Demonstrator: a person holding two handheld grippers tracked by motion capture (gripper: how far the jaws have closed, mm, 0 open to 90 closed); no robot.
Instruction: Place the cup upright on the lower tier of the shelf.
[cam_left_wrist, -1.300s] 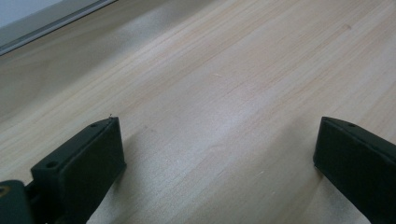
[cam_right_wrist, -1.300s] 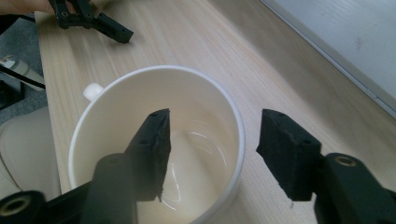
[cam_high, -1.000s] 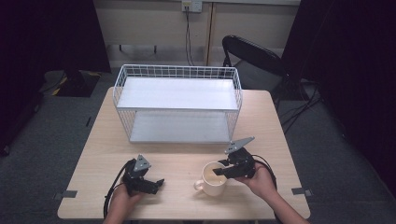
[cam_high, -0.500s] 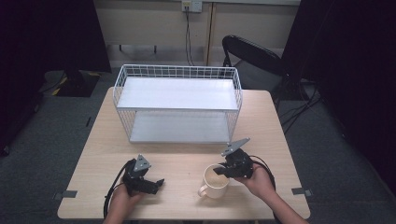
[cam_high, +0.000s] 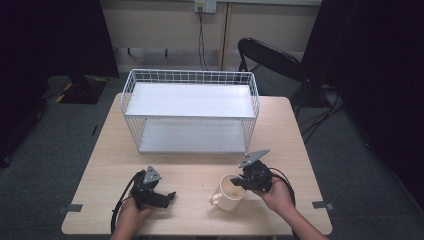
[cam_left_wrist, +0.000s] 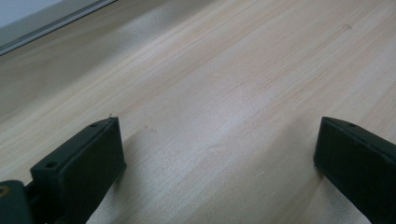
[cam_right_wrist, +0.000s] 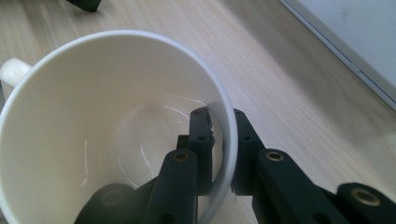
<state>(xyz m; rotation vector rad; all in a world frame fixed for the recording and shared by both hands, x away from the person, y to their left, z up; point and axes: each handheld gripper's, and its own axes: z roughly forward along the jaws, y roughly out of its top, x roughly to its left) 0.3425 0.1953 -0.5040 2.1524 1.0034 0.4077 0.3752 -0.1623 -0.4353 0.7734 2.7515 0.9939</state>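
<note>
Near the front edge of the desk (cam_high: 295, 150), right of centre, the right claw (cam_high: 239, 182) pinches the rim of a cream mug (cam_high: 229, 194), one jaw inside the wall and one outside. The person's right hand (cam_high: 278, 194) holds it from behind. The mug stands upright, glossy and empty, its handle pointing away from the claw. Off to the left, the left claw (cam_high: 169, 196) rests low over bare wood, jaws spread. Behind both stands a white wire shelf rack (cam_high: 190, 114).

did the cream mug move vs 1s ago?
Yes. The cream ceramic mug, pinched at its rim by the right tool, shifted slightly right and toward the table's near edge.
</note>
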